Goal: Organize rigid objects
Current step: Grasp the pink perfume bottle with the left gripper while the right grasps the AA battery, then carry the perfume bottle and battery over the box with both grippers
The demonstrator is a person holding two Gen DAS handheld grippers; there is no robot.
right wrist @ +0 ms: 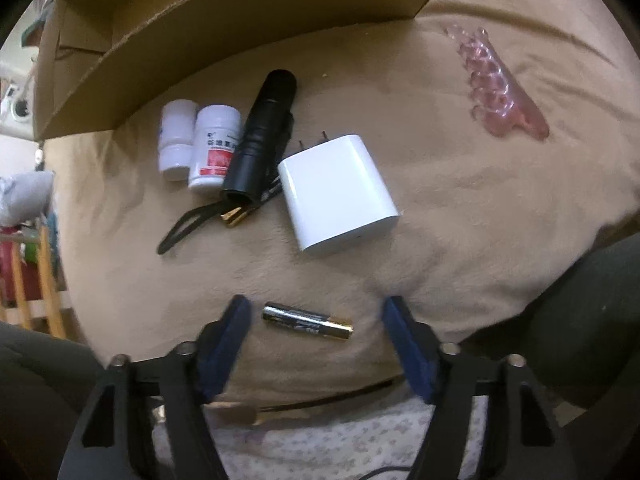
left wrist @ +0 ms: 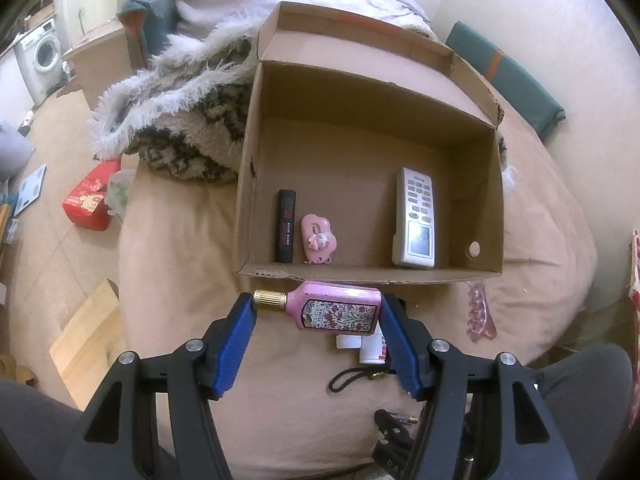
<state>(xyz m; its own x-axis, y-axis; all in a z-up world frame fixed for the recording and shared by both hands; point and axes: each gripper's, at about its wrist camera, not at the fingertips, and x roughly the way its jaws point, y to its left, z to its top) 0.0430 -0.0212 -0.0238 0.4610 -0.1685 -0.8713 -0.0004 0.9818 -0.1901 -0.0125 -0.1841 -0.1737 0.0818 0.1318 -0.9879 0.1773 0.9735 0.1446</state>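
My left gripper (left wrist: 316, 304) is shut on a pink perfume bottle (left wrist: 336, 309) with a gold cap, held sideways just in front of the near wall of an open cardboard box (left wrist: 360, 274). In the box lie a black tube (left wrist: 286, 225), a pink toy (left wrist: 318, 239) and a white remote (left wrist: 416, 218). My right gripper (right wrist: 316, 312) is open, with a black and gold battery (right wrist: 307, 320) lying on the beige bedding between its fingers. Beyond it lie a white charger (right wrist: 338, 193), a black flashlight (right wrist: 262, 136), two white pill bottles (right wrist: 214, 146) and a pink hair claw (right wrist: 498, 88).
The box's near wall (right wrist: 200, 40) runs across the top of the right wrist view. A fluffy blanket (left wrist: 180, 120) lies left of the box. A red package (left wrist: 90, 200) and a wooden board (left wrist: 86, 340) are on the floor at left. My legs flank the bedding.
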